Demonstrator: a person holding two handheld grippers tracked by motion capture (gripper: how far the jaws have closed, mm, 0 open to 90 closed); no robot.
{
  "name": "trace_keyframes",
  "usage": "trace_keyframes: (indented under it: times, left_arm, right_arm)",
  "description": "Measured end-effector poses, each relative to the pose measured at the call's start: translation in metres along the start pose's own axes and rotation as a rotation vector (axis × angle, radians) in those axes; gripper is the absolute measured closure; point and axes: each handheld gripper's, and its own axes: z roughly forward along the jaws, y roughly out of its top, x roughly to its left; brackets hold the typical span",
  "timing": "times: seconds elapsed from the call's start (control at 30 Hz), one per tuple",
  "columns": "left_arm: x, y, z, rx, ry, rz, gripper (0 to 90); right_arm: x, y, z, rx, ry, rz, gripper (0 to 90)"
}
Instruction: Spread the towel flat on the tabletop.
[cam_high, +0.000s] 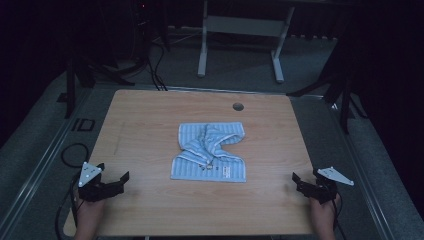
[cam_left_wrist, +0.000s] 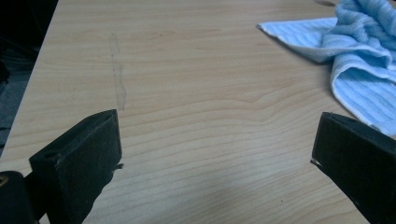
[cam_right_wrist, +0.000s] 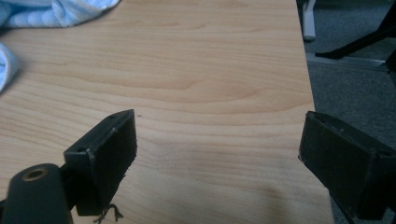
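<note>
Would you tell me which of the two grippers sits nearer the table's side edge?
The right gripper: it hovers at the table edge, while the left gripper sits further inboard.

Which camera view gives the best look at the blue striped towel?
The high view: the whole crumpled blue striped towel lies mid-table, every edge visible. The left gripper view catches just one folded part at upper right; the right gripper view shows small bits at upper left.
</note>
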Motion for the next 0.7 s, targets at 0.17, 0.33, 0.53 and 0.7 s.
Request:
trace_keyframes:
  times: [0.17,0.33,0.53,0.7]
  left_arm:
    - [0.001,-0.001,0.005,0.075,-0.025,-0.006,1.2]
    - [0.004,-0.001,0.006,0.116,-0.067,-0.023,1.2]
    - [0.007,0.012,0.004,0.205,-0.117,-0.008,1.3]
    - [-0.003,0.023,0.009,0.304,-0.145,0.07,1.3]
  right_arm:
    - [0.0,0.002,0.005,0.054,0.065,-0.023,11.1]
    - [0.005,0.002,0.006,0.081,0.062,-0.06,11.4]
    - [0.01,0.006,0.004,0.115,0.138,-0.138,13.0]
    - [0.015,0.015,0.01,0.222,0.182,-0.169,12.6]
